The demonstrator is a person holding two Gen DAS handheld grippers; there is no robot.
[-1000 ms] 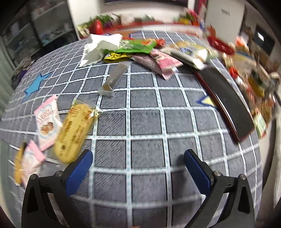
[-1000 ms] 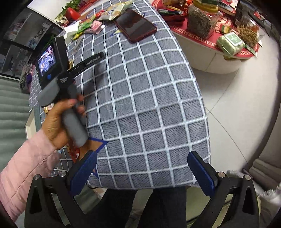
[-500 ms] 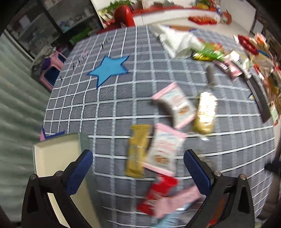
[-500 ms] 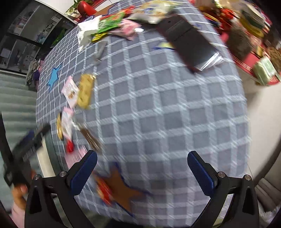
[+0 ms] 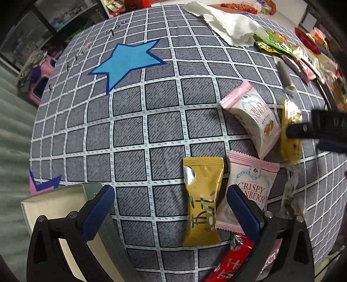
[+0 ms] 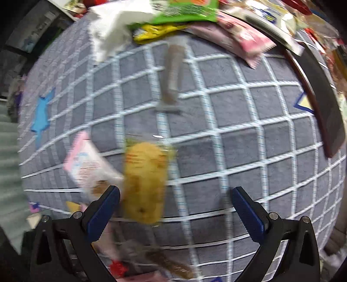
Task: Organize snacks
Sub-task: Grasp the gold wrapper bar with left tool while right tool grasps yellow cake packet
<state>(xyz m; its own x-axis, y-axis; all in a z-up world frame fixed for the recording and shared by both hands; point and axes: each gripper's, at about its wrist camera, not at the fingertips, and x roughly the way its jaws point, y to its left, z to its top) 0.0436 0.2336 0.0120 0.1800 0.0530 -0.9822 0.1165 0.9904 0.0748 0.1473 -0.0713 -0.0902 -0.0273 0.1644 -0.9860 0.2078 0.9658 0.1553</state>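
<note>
Snack packets lie on a grey checked tablecloth (image 5: 134, 130). In the left wrist view my open left gripper (image 5: 171, 214) hovers over a gold packet (image 5: 202, 201), beside a pink Crispy Cranberry packet (image 5: 251, 186), a second pink packet (image 5: 253, 117), a red packet (image 5: 229, 262) and a clear-wrapped yellow biscuit (image 5: 290, 132). The right gripper's black body (image 5: 318, 128) reaches in over that biscuit. In the blurred right wrist view my open right gripper (image 6: 173, 208) is just above the yellow biscuit (image 6: 145, 182), with a pink packet (image 6: 86, 164) to its left.
A shallow cream box (image 5: 56, 208) sits at the table's near left corner under my left finger. A white napkin (image 5: 229, 26) and a pile of packets (image 6: 190, 15) lie at the far side. A dark tray (image 6: 321, 91) lies at the right edge.
My left gripper has swung left and come down over the gold packet. My right gripper has swept across the table to the yellow biscuit, still moving and blurred.
</note>
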